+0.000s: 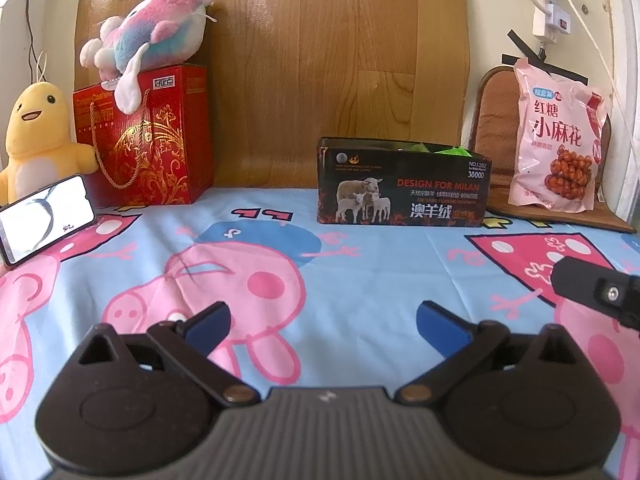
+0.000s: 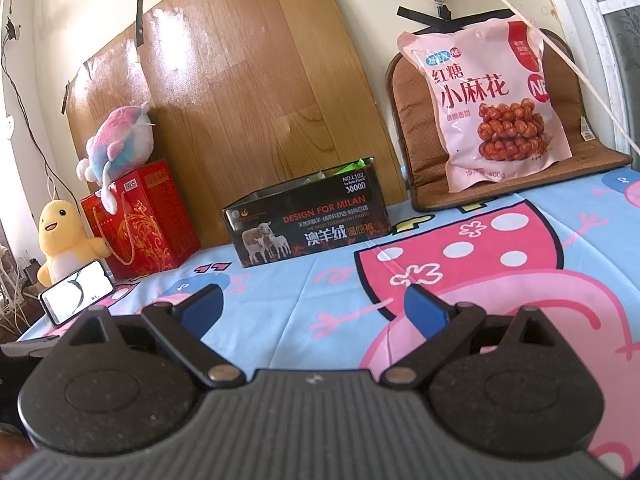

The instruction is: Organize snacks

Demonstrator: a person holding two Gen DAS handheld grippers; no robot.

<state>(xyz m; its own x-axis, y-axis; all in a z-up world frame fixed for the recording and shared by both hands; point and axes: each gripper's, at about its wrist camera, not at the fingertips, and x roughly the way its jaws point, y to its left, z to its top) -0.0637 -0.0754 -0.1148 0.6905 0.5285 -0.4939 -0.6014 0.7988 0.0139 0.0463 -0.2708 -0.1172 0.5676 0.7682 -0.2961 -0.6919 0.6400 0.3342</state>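
The pink snack bag [image 2: 486, 106] stood upright at the back right of the table, leaning on a brown woven cushion [image 2: 404, 92] propped against the wall, its bottom edge resting on the cushion's flat part. To its left and well apart, a black box [image 2: 308, 220] printed with sheep sat open-topped on the cartoon tablecloth [image 1: 360, 280], close to the wooden board [image 1: 320, 60] behind it; green packets [image 1: 448, 150] showed just above its rim. Further left stood a red gift box [image 1: 148, 140] with a pink-and-blue plush [image 1: 152, 32] lying on top, a yellow plush [image 1: 36, 136] just beside it, and a phone [image 1: 44, 220] with a lit screen propped in front. The left gripper [image 1: 322, 324] hovered over the cloth with its blue pads spread wide and nothing between them. The right gripper [image 2: 312, 308] hung likewise, jaws apart and empty, its black finger edging into the left camera's right side.
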